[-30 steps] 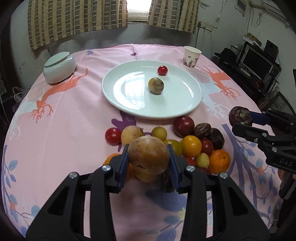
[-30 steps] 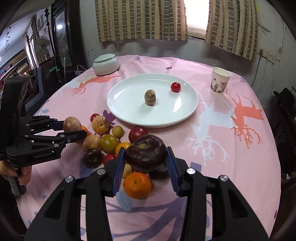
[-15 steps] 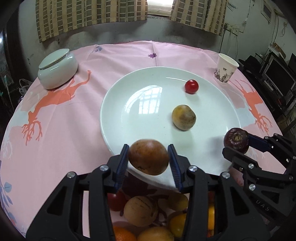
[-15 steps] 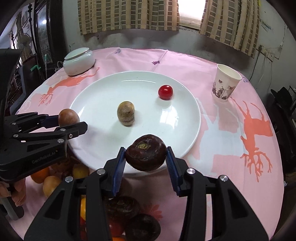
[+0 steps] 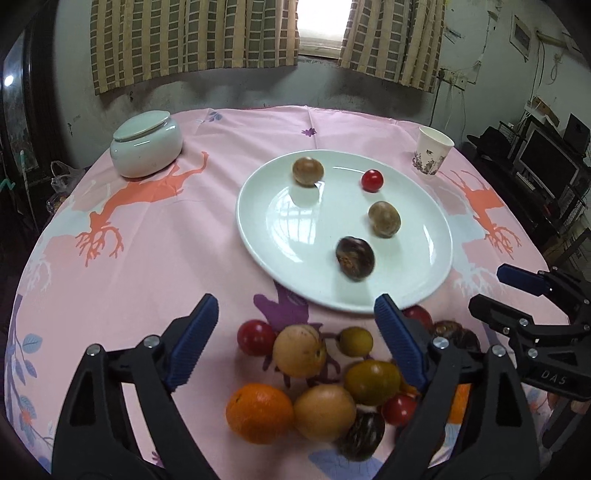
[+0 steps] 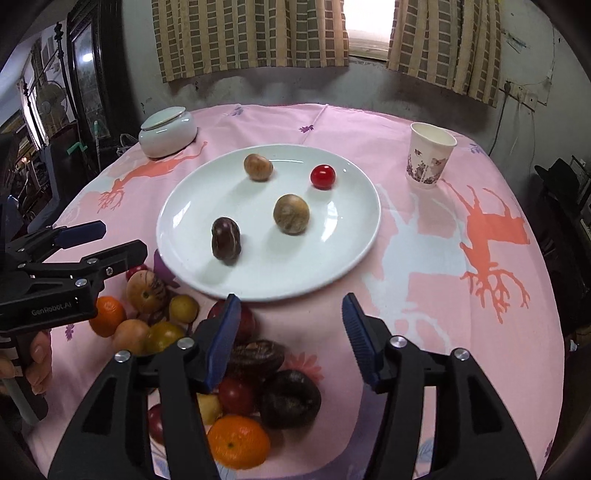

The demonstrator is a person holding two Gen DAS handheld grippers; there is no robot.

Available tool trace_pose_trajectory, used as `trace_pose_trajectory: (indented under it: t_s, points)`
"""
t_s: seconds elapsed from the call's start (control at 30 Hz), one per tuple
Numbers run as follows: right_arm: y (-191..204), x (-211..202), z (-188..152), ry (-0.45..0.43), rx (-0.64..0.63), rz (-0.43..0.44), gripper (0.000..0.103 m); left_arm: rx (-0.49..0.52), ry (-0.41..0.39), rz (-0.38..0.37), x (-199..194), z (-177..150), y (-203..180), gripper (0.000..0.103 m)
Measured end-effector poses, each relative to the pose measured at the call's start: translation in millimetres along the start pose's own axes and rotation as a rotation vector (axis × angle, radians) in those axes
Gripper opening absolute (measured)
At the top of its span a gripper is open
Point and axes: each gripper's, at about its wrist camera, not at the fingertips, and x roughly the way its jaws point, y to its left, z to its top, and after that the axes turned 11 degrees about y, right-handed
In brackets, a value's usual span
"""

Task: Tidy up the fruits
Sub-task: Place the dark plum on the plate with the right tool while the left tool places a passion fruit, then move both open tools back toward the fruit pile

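Both sets of jaws have just been opening and stand apart with nothing between them: the left gripper (image 5: 295, 332) and right gripper (image 6: 291, 328) hang over the fruit pile (image 5: 317, 384) of oranges, tomatoes and brown and dark fruits at the near edge of the counter (image 5: 147, 258). Beyond it, the white plate (image 6: 332, 258) holds a dark purple fruit (image 6: 226, 240) standing on end, two tan fruits (image 6: 291, 214) and a cherry tomato (image 6: 322, 176). The cloth is pink with orange prints. Farther back stand a lidded jar (image 5: 147, 143), a paper cup (image 6: 430, 155) and checked curtains (image 6: 251, 33).
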Motion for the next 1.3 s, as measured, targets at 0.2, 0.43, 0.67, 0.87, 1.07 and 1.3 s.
trace_pose_trajectory:
  t_s: [0.2,0.43,0.67,0.87,1.07,1.3]
  points:
    - [13.1,-21.8,-42.7,-0.005,-0.022,0.057,0.071,-0.001,-0.016,0.005,-15.9,-43.9,4.9,0.094]
    - [11.5,-18.3,-70.3,-0.008,0.007,0.114,0.071,0.004,0.03,-0.015,-4.9,-69.9,12.2,0.094]
    - [24.2,-8.5,-79.5,0.068,-0.101,0.044,0.071,0.042,0.039,-0.032,-1.1,-72.2,15.8,0.094]
    - [28.1,1.7,-83.9,0.118,-0.125,0.061,0.071,0.036,0.072,-0.044,5.9,-72.8,17.9,0.095]
    - [33.4,1.1,-87.2,0.124,-0.151,0.046,0.071,0.015,0.116,-0.049,13.6,-73.6,21.1,0.096]
    - [38.3,11.2,-90.9,0.17,-0.18,0.034,0.071,0.024,0.116,-0.011,11.5,-72.8,24.4,0.096]
